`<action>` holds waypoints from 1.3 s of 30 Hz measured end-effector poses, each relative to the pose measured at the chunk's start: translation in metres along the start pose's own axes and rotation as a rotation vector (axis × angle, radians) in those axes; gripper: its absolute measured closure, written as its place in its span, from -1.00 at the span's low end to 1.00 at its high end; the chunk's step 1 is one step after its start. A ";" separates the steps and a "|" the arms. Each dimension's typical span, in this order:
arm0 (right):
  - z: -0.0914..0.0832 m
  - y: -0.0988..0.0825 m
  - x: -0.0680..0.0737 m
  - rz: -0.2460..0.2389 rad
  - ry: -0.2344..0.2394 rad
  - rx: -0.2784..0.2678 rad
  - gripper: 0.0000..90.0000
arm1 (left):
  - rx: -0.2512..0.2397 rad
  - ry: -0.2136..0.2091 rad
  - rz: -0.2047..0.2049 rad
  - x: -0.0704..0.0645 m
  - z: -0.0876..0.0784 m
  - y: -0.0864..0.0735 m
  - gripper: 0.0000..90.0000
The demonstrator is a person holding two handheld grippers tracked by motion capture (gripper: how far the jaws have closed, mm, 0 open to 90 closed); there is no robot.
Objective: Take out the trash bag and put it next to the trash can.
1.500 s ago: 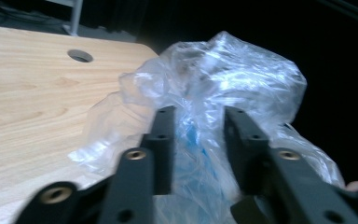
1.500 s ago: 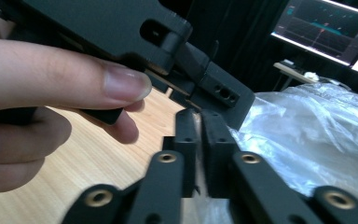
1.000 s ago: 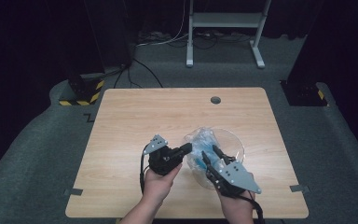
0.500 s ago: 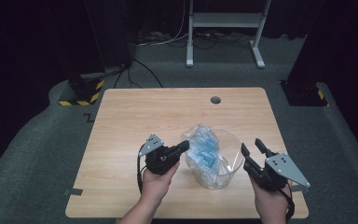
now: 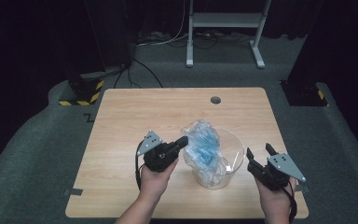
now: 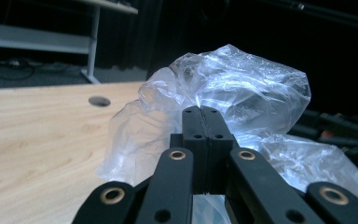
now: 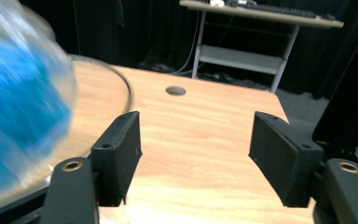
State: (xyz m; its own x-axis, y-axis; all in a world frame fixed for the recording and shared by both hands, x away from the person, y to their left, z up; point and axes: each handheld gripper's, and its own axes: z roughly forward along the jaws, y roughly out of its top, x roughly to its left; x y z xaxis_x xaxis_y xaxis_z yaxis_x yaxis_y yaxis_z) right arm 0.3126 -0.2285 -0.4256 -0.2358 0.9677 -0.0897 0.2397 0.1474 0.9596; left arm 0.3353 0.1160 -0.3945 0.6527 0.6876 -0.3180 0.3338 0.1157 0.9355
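Clear, crinkled film: thin plastic bag (image 5: 204,149) with blue contents, seated in transparent round container (image 5: 228,161) near front centre of wooden table (image 5: 135,112), as seen from high view. Left gripper (image 5: 182,141) at bag's left side, jaws closed against film. Right gripper (image 5: 257,155) just right of container, apart from it, jaws spread. Cable hole (image 5: 215,100) toward table's far edge.

Left gripper view: jaws pressed fully together, tips at a fold of plastic bag (image 6: 242,93); pinch on film probable, though actual layer between pads hidden. Film judged very light, limp, slippery and easily torn; best hold on a gathered, bunched fold near upper edge, not on a single stretched layer. Expect stretching and slipping rather than rigid lift.

Right gripper view: right gripper (image 7: 193,156) jaws wide apart, nothing between them, bare table (image 7: 200,140) ahead. Container (image 7: 121,88) rim at left, blurred, with blue bag contents (image 7: 18,88) behind wall. Container judged stiff, smooth, light, possibly brittle; suitable hold across rim wall, one jaw inside, one outside, for steadying while bag is drawn out.
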 end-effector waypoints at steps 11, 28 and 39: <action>0.010 -0.012 -0.009 0.048 -0.054 0.045 -0.45 | -0.083 -0.027 0.067 -0.011 -0.002 0.008 0.99; 0.012 -0.015 -0.001 0.039 -0.070 0.051 -0.51 | -0.279 -0.074 0.108 -0.023 -0.023 0.030 0.99; 0.015 -0.016 -0.004 0.057 -0.098 0.061 -0.51 | -0.353 -0.030 0.092 -0.009 -0.046 0.045 0.99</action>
State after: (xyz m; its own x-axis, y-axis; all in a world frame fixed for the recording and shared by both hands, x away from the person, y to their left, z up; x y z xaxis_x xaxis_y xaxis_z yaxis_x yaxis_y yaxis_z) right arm 0.3240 -0.2312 -0.4448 -0.1275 0.9898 -0.0639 0.3076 0.1007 0.9462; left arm 0.3130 0.1473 -0.3427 0.6905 0.6859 -0.2295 0.0211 0.2981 0.9543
